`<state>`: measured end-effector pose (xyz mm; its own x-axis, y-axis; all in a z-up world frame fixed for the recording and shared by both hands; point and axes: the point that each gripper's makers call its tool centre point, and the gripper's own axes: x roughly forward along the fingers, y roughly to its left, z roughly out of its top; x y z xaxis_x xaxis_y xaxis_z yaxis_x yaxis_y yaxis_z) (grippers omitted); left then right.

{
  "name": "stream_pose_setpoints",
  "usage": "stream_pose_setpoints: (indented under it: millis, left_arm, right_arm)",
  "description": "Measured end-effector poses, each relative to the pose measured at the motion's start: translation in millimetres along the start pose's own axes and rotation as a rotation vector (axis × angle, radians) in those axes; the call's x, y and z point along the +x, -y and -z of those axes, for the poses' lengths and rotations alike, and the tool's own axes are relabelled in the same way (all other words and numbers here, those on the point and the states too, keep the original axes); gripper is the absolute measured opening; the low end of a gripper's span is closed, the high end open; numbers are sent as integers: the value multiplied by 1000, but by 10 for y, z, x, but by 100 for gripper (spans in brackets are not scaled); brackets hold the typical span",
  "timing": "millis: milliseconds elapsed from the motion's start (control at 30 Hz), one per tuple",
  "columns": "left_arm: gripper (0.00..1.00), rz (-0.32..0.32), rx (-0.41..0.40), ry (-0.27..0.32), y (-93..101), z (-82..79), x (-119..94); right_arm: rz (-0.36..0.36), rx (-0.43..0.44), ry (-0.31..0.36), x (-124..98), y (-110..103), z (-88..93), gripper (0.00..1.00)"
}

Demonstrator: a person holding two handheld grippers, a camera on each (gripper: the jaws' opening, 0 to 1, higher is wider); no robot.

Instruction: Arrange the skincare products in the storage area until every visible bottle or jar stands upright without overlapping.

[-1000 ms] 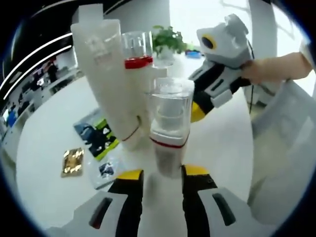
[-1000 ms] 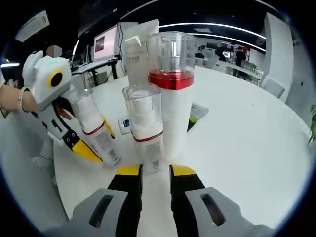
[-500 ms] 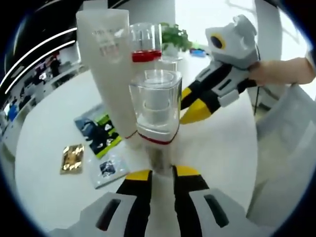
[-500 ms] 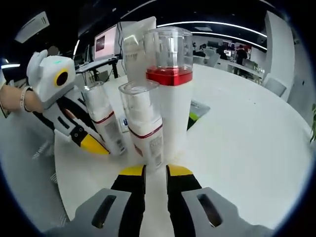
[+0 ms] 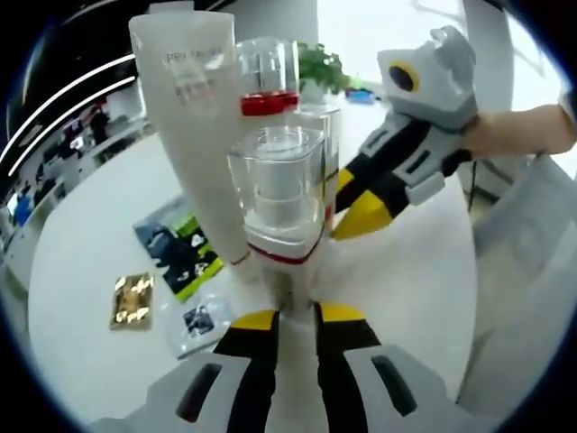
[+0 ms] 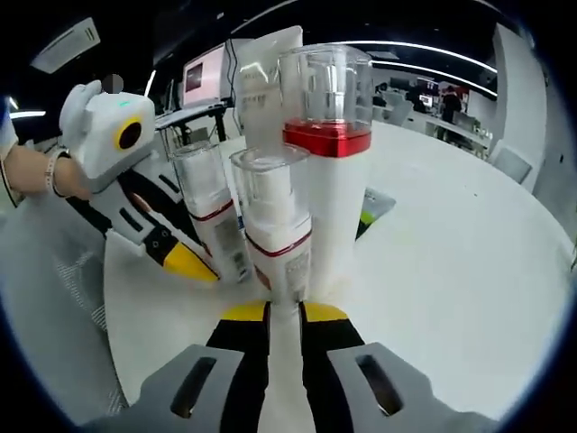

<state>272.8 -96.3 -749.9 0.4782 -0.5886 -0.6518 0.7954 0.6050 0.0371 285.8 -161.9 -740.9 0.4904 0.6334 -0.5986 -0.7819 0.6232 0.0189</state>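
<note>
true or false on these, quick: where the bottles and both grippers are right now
1. The left hand-held gripper is closed on a small white bottle with a clear square cap and thin red band. True.
2. The tall white bottle with a thick red collar under its clear cap lies on its side. False: it stands upright on the white round table.
3. The right hand-held gripper is wide open and holds nothing. False: its jaws are closed on a small clear-capped white bottle.
4. A shiny gold sachet lies flat on the table. True.
5. A tall white tube stands beside the bottles. True.
</note>
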Motion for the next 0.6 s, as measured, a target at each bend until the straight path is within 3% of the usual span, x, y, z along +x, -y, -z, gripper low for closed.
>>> stream_pose_setpoints:
  millis: [600]
  left_arm:
    - [12,23,49,3,-12,-117,144]
  right_arm:
    - [-17,-12,5,40,-12,-29,11]
